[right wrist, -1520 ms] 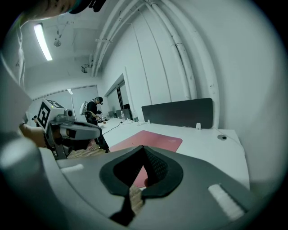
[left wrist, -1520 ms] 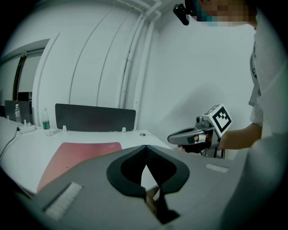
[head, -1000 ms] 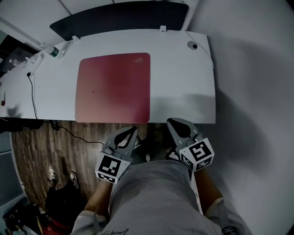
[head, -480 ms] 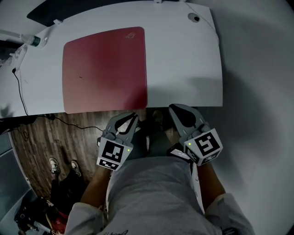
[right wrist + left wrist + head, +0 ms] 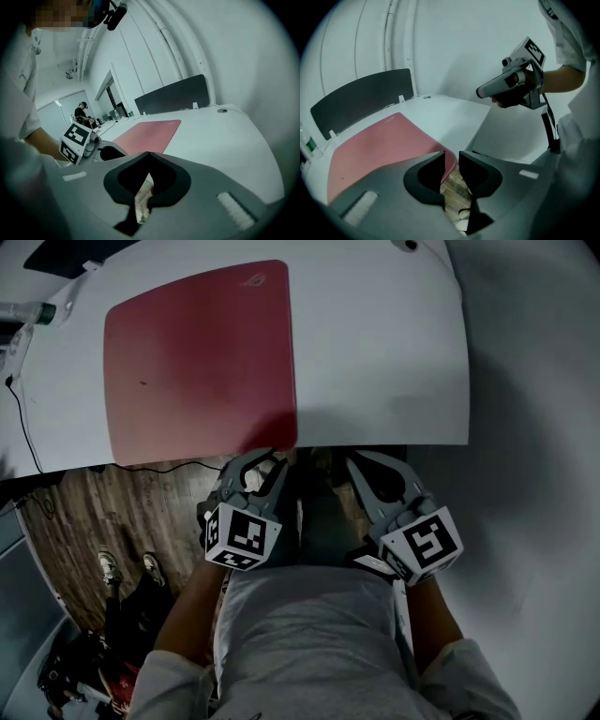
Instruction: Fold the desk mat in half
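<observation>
Left gripper [image 5: 266, 463]: jaws just opening, now apart; tips advanced toward 12 o'clock, reaching desk mat [image 5: 197, 362] near corner. Right gripper [image 5: 367, 465]: advanced to worktop [image 5: 384, 352] edge.

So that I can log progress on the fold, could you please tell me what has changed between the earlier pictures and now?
Both tools have come closer to the desk's near edge. The left tool has just been opening its jaws, which now stand apart at the desk mat's near right corner without pressing it. The right tool stays shut and empty. The mat still lies flat, unfolded.
</observation>
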Available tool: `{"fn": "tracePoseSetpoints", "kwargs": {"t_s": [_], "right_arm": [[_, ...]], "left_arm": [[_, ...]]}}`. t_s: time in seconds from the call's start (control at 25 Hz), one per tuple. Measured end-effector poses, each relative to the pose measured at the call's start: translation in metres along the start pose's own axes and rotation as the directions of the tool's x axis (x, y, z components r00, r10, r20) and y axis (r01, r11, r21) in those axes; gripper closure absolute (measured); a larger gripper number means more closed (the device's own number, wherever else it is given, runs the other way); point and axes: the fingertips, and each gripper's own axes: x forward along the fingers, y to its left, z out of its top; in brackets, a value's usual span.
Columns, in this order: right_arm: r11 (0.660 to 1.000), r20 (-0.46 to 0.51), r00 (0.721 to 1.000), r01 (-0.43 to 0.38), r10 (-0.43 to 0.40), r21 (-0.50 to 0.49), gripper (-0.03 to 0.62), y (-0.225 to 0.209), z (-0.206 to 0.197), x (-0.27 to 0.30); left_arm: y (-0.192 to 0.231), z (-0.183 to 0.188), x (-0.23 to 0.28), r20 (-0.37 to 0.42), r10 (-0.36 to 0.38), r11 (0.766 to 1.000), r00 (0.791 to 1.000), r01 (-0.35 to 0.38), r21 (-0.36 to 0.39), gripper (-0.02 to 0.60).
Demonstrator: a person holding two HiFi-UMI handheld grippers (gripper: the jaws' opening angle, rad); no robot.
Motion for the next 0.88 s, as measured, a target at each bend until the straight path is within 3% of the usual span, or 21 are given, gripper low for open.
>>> {"fn": "tracePoseSetpoints", "kwargs": {"t_s": [0.32, 0.56, 0.76, 0.88], "right_arm": [[0.999, -0.006, 1.000, -0.008, 0.008, 0.033, 0.588, -0.005, -0.013, 0.004], [0.999, -0.027, 1.000, -0.002, 0.003, 0.035, 0.588, -0.009, -0.023, 0.004], [0.999, -0.021, 1.000, 0.004, -0.003, 0.048, 0.588, -0.012, -0.025, 0.005], [0.999, -0.028, 1.000, 0.002, -0.001, 0.052, 0.588, -0.013, -0.027, 0.008]], "left_arm": [[-0.004, -0.023, 0.032, -0.090, 0.045, 0.984, 0.995, -0.028, 0.174, 0.397], [-0.004, -0.029, 0.044, -0.095, 0.132, 0.937, 0.987, -0.093, 0.338, 0.393], [-0.002, -0.027, 0.048, -0.110, 0.168, 0.908, 0.980, -0.110, 0.405, 0.397], [0.002, -0.027, 0.049, -0.107, 0.166, 0.912, 0.980, -0.111, 0.395, 0.414]]}}
